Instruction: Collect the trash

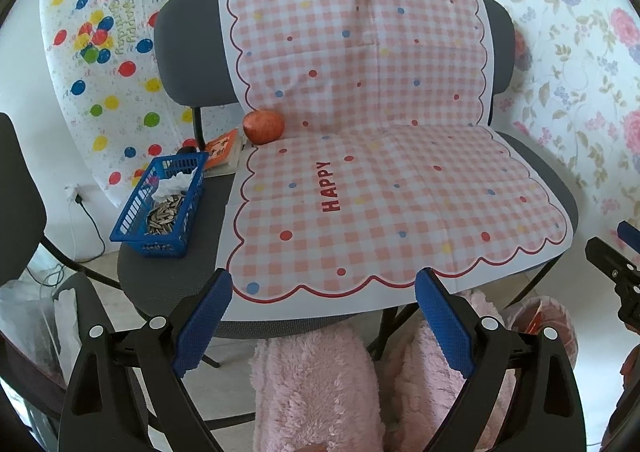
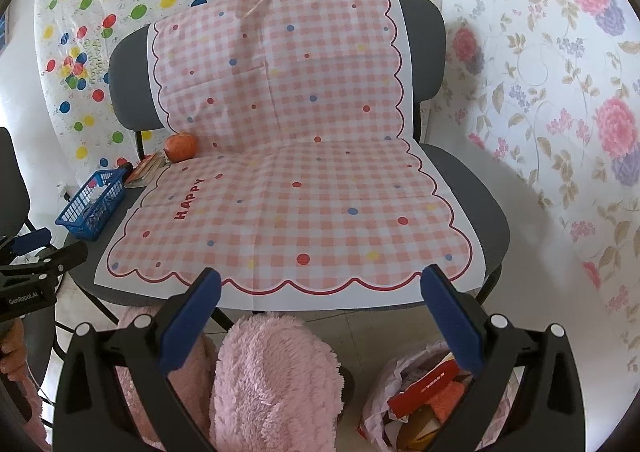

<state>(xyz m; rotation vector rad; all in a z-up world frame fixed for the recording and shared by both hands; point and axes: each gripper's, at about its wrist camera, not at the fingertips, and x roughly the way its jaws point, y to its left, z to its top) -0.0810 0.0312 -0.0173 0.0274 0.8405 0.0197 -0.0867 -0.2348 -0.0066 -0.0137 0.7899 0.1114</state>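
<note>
Hovering just before the front edge of the chair (image 1: 168,284), the left gripper (image 1: 324,316) has its blue pads spread wide with nothing between them, and the right gripper (image 2: 320,306) beside it is spread the same way, also empty. A pink checked cloth (image 1: 380,188) printed with "HAPPY" lies over the seat and up the backrest, its scalloped hem hanging just past the front of the seat. On the bare grey strip of seat to the left of the cloth sits a blue basket (image 1: 160,204), and the trash is in it: a heap of seed shells (image 1: 162,218) at the near end and crumpled white tissue (image 1: 174,182) behind them. An apple (image 1: 263,126) rests at the back of the seat on the cloth's corner, with a small orange booklet (image 1: 222,150) just beside it, between apple and basket. Below the grippers are the person's knees in fluffy pink fabric (image 2: 272,380). On the floor to the right stands a bag (image 2: 424,396) holding a red carton and other wrappers.
</note>
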